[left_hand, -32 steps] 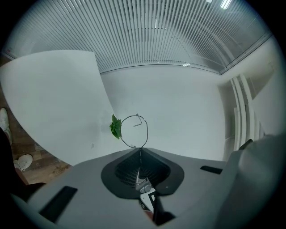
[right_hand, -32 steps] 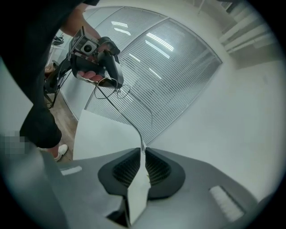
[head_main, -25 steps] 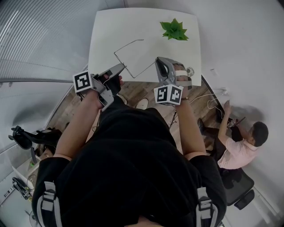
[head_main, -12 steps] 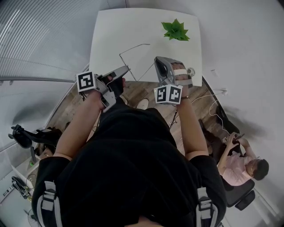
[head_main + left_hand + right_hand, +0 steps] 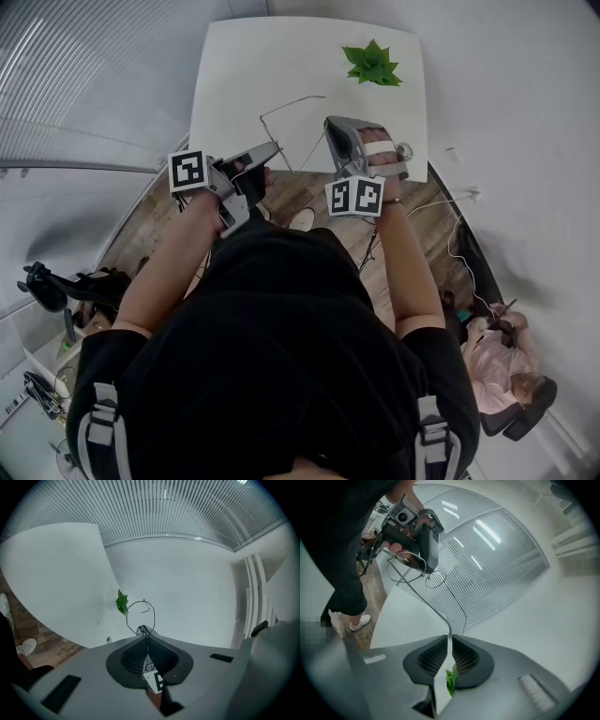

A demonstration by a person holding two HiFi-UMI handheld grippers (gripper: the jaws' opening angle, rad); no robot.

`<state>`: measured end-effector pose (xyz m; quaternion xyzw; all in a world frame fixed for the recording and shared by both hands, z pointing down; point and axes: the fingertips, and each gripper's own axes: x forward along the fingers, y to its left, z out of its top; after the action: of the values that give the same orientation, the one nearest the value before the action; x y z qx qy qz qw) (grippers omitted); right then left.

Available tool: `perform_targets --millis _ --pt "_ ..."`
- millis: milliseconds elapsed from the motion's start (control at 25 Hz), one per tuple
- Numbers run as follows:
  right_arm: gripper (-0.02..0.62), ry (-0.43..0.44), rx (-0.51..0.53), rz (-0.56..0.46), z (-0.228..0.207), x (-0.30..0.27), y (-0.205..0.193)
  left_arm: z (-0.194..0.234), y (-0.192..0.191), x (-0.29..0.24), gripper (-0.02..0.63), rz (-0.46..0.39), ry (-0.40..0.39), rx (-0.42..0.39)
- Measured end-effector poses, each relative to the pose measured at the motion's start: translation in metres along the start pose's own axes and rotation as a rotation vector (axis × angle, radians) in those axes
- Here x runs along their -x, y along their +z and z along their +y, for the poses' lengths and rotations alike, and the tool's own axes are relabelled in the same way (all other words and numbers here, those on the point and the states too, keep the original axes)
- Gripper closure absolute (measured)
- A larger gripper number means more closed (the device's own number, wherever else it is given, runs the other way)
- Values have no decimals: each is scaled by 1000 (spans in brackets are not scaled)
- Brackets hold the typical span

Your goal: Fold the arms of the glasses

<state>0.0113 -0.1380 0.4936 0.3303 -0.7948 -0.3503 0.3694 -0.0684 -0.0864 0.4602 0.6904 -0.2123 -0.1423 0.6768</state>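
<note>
- Your glasses (image 5: 140, 615), a thin wire pair, hang in the air between the two grippers. They are on your side of the green plant (image 5: 373, 64) and to its left, above the near edge of the white surface (image 5: 244, 66) that carries the plant.
- Your left gripper (image 5: 274, 147) is nearer you than the plant and well to its left. Its fingers are pressed together on the wire frame, and one round rim stands just past their tips.
- Your right gripper (image 5: 329, 123) is on your side of the plant, slightly to its left and closer to it than the left gripper is. Its fingers are all but together, clamped on the thin arm of the glasses near its end.
- In the right gripper view that arm runs straight out from the fingers to the left gripper, where both round rims sit, so the arm is not folded against the frame.
- Another person (image 5: 511, 375) sits well away from the plant, on your side of it and to its right, on the floor side of the surface.
</note>
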Motion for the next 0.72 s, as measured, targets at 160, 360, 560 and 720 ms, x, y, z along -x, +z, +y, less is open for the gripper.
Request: perform_targets --millis 160,360,560,720 --pt "554 9 31 -4 0 -3 2 -1 -3 -4 592 16 1 0" --pt "554 17 60 -13 0 -7 8 -2 -6 -7 592 34 0 0" --pt "554 23 84 -24 1 -10 14 -1 -8 -8 592 47 2 0" --pt "554 32 96 -31 1 -11 18 -4 -10 -10 592 58 1 -4"
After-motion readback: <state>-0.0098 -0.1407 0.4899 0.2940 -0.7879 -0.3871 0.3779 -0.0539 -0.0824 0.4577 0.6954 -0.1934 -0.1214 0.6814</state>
